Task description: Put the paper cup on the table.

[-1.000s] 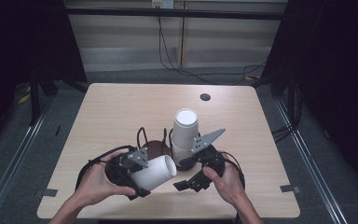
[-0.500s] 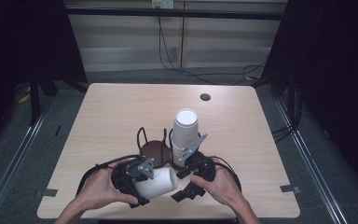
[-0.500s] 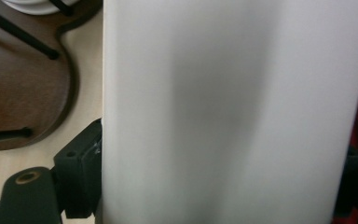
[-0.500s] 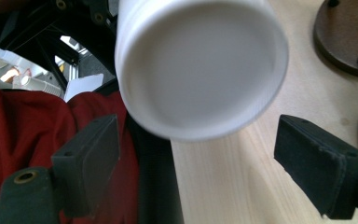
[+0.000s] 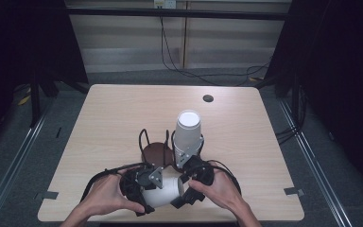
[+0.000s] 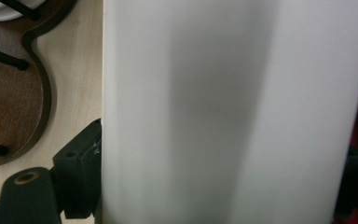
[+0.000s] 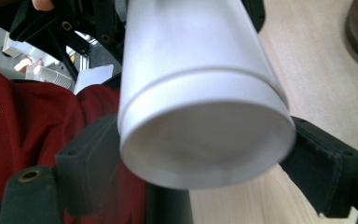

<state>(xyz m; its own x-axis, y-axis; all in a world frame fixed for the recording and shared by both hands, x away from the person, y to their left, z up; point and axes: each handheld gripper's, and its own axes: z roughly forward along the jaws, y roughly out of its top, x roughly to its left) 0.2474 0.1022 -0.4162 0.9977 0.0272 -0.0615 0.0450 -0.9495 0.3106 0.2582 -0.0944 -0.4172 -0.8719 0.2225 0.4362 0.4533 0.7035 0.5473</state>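
overhead, pale wooden table (image 5: 113,113) in dark room; both tools grasping white cup (image 5: 163,193).

Lighting, high view: table (image 5: 123,118) evenly lit from above, pale wood bright but not glaring; surroundings on both sides and the floor falling to near black. Soft, short shadows under the upright stack of cups (image 5: 187,135) and the hands — no hard edges.

Sharpness, high view: adequate, slightly soft and grainy.

Left gripper view: white cup (image 6: 233,112) very close, wholly out of focus, with a broad grey shadow band down its middle; wood at left sharper.

Right gripper view: cup rim (image 7: 205,149) blurred — background moderately clear, daylight-bright at upper left.
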